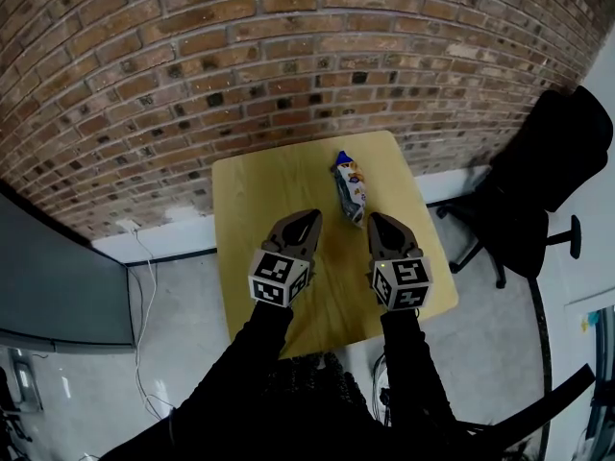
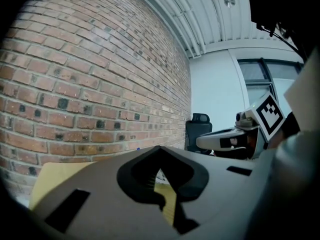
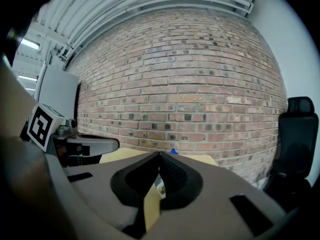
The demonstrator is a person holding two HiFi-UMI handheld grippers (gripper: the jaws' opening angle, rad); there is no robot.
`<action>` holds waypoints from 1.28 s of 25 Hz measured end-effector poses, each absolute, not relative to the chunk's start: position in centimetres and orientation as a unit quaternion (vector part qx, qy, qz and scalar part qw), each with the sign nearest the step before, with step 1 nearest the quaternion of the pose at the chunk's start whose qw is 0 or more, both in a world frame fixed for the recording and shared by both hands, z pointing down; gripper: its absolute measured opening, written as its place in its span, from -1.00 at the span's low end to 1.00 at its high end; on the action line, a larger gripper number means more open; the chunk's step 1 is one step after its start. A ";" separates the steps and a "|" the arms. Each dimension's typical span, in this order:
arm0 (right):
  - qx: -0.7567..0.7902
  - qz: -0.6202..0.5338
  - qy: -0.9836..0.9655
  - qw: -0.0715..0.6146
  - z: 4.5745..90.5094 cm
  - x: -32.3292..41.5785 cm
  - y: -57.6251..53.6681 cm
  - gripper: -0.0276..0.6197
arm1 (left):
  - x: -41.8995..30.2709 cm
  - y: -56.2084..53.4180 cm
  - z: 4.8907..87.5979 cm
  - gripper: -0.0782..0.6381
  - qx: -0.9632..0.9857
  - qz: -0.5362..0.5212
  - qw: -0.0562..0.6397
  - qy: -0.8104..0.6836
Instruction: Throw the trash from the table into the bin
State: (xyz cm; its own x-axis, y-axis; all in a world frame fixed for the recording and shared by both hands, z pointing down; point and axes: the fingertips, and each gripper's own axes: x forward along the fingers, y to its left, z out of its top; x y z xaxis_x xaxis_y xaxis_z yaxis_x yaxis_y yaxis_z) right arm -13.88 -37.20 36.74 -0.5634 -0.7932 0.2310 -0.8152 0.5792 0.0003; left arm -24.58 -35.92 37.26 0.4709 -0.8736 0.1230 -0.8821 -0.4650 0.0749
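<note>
Head view: our left gripper (image 1: 311, 216) and right gripper (image 1: 375, 218) are clenched empty; we should open the right before straddling the wrapper (image 1: 351, 189)

Brick wall (image 1: 288, 46), black office chair (image 1: 553, 161) beside it.

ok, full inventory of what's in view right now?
table: 1, light wood, in front of the brick wall
snack wrapper: 1, blue and white, on the table's far right part
brick wall: 1, red-brown, behind the table
office chair: 1, black, on the floor right of the table
cable: 1, white, on the floor left of the table
panel: 1, dark grey, far left
left gripper: 1, grey, over the table, shut, empty
right gripper: 1, grey, over the table, shut, empty
sleeves: 2, black, bottom
</note>
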 end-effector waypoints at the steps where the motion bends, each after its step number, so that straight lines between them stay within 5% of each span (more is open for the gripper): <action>1: 0.457 0.054 -0.882 0.104 36.9 -13.9 -37.4 -0.88 | -24.6 -36.1 37.3 -0.76 0.856 0.033 0.065 -0.512; 18: 0.463 0.069 -0.877 0.112 38.8 -14.8 -39.8 -0.86 | -25.0 -37.9 38.5 -0.76 0.862 0.037 0.073 -0.499; 28: 0.468 0.092 -0.868 0.141 41.7 -16.1 -40.9 0.12 | -25.5 -38.3 39.9 -0.76 0.863 0.048 0.083 -0.495; 32: 0.457 0.106 -0.869 0.161 43.3 -16.8 -41.2 0.31 | -25.7 -38.4 40.2 -0.76 0.863 0.050 0.086 -0.495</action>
